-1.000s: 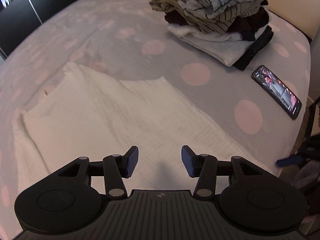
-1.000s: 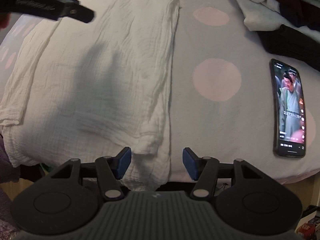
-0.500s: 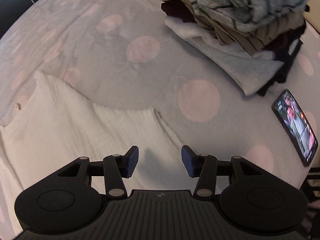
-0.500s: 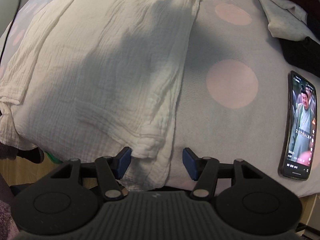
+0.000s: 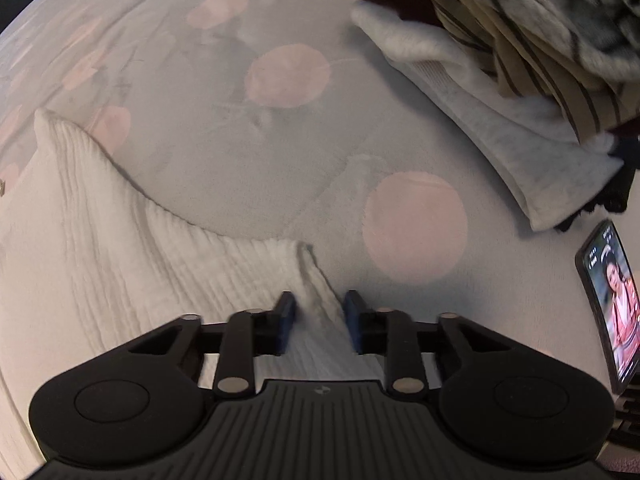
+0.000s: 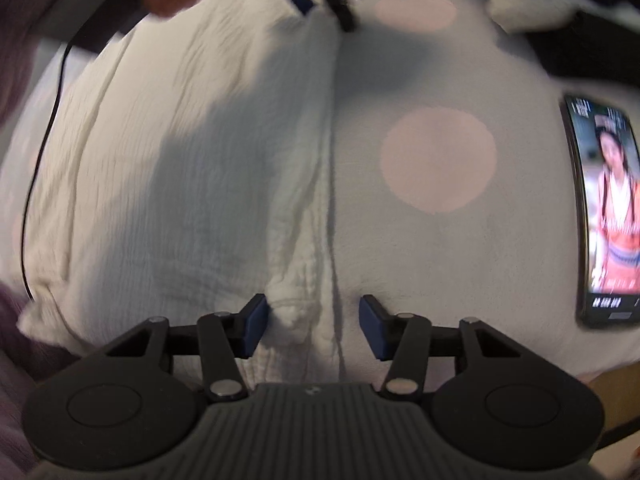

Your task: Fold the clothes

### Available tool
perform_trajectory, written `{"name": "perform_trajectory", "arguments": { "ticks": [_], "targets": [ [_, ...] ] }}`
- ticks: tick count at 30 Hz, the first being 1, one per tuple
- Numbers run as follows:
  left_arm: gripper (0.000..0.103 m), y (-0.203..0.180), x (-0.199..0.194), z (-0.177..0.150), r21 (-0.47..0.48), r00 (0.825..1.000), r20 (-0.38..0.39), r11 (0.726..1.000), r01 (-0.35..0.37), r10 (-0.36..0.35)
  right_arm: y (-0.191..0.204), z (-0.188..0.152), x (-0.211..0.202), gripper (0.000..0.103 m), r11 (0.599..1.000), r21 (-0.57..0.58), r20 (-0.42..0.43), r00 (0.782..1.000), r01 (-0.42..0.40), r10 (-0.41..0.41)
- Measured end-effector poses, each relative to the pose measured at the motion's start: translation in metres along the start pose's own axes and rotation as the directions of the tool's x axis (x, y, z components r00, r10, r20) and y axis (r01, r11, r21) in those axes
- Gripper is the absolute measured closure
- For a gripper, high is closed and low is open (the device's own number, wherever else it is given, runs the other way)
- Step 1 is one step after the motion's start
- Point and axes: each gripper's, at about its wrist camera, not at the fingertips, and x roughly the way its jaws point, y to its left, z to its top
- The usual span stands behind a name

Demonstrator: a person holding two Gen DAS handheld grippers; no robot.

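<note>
Left wrist: left claw [image 5: 319, 322] closing around white cloth [image 5: 120, 264] corner; right claw [image 6: 312, 328] closing around its edge.

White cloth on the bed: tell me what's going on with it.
A person with a handheld gripper in each hand is folding the white cloth, spread flat on the polka-dot bedspread. The left gripper is closing on the cloth's far right corner; the right gripper is closing around its near right corner, pads not yet pressing. A stack of folded clothes and a phone playing video lie to the right.
</note>
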Motion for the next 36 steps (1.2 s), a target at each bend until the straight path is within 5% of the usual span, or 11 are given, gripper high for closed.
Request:
{"name": "perform_trajectory", "arguments": {
  "ticks": [4, 8, 16, 23, 36],
  "targets": [
    [0.098, 0.013, -0.008, -0.006, -0.039, 0.999, 0.027, 0.998, 0.044, -0.043, -0.012, -0.002, 0.003, 0.079, 0.989, 0.118, -0.004, 0.996, -0.089, 0.09],
    [0.099, 0.028, -0.022, -0.017, -0.08, 0.994, 0.071, 0.993, 0.091, -0.086, -0.01, -0.006, -0.002, 0.088, 0.984, 0.143, 0.008, 0.994, -0.106, 0.106],
    [0.099, 0.074, -0.073, -0.039, -0.135, 0.971, 0.178, 0.974, 0.185, -0.16, 0.066, -0.01, -0.034, 0.089, 0.986, -0.161, 0.094, 0.995, 0.051, -0.036],
    [0.099, 0.121, -0.099, -0.066, -0.223, 0.951, 0.249, 0.944, 0.241, -0.184, 0.133, -0.016, -0.027, 0.089, 0.931, -0.362, 0.107, 0.994, 0.048, -0.009],
    [0.099, 0.195, -0.06, -0.105, -0.349, 0.918, 0.337, 0.877, 0.33, -0.211, 0.178, -0.011, 0.011, 0.09, 0.892, -0.451, 0.021, 1.0, 0.02, -0.012]
  ]
}}
